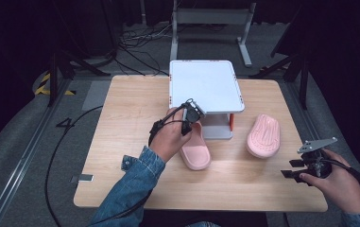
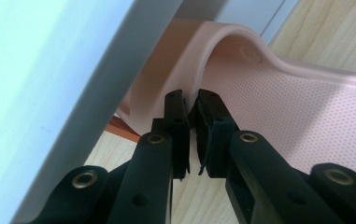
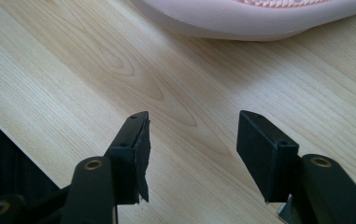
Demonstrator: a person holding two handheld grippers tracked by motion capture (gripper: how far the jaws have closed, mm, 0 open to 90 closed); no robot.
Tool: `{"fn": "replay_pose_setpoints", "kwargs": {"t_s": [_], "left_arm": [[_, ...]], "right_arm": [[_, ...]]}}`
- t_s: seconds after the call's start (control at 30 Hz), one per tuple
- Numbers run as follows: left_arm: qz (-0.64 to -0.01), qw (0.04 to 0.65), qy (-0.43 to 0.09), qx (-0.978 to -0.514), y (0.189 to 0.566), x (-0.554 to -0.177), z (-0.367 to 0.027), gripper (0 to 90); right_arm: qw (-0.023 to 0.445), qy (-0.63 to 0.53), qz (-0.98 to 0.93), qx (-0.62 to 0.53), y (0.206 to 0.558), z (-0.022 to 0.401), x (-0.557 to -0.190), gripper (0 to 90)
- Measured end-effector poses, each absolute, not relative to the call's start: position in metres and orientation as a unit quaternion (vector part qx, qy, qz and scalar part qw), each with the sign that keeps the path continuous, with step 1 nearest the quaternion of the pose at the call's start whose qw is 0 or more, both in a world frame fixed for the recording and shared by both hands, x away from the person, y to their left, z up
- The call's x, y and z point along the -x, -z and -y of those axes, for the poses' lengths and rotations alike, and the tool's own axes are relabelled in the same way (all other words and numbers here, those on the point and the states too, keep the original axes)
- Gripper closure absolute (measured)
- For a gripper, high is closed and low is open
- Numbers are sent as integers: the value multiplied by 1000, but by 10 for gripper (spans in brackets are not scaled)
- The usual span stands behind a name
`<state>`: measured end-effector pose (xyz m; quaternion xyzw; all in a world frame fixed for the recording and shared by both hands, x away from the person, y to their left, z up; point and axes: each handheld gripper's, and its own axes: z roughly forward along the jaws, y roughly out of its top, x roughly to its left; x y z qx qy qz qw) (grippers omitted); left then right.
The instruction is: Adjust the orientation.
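Observation:
A pink slipper (image 1: 196,150) lies right side up on the wooden table (image 1: 130,123), its toe end tucked under the white rack (image 1: 205,84). My left gripper (image 1: 191,122) is at the slipper's strap. In the left gripper view the gripper (image 2: 192,105) is shut on the edge of the strap (image 2: 203,60), just below the rack's shelf (image 2: 73,70). A second pink slipper (image 1: 263,135) lies sole up to the right of the rack. My right gripper (image 1: 292,169) hovers near the table's front right corner, open, with bare wood between its jaws (image 3: 192,121) and the second slipper (image 3: 259,18) ahead.
The rack has a lower shelf and orange-red posts (image 1: 231,121). A black cable (image 1: 59,142) trails off the table's left side to the floor. A metal frame (image 1: 210,19) and cables stand behind the table.

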<state>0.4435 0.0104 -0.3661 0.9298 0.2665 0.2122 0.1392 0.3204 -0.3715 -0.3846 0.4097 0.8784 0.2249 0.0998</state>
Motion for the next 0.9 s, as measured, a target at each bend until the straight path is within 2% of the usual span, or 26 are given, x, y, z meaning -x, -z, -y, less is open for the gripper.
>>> {"fn": "replay_pose_setpoints", "kwargs": {"t_s": [0.17, 0.37, 0.67, 0.9], "left_arm": [[-276, 160, -199, -927, 371, -440, -15, 798], [-287, 196, -183, -919, 363, -425, -19, 574], [-290, 224, -148, -918, 348, -377, -25, 484], [-278, 225, -103, -928, 368, -353, -25, 465]], "right_arm": [[98, -225, -879, -410, 386, 370, -321, 454], [98, -224, -880, -406, 385, 368, -322, 452], [99, -225, -881, -403, 384, 365, -323, 449], [98, -224, -882, -403, 385, 364, -324, 448]]}}
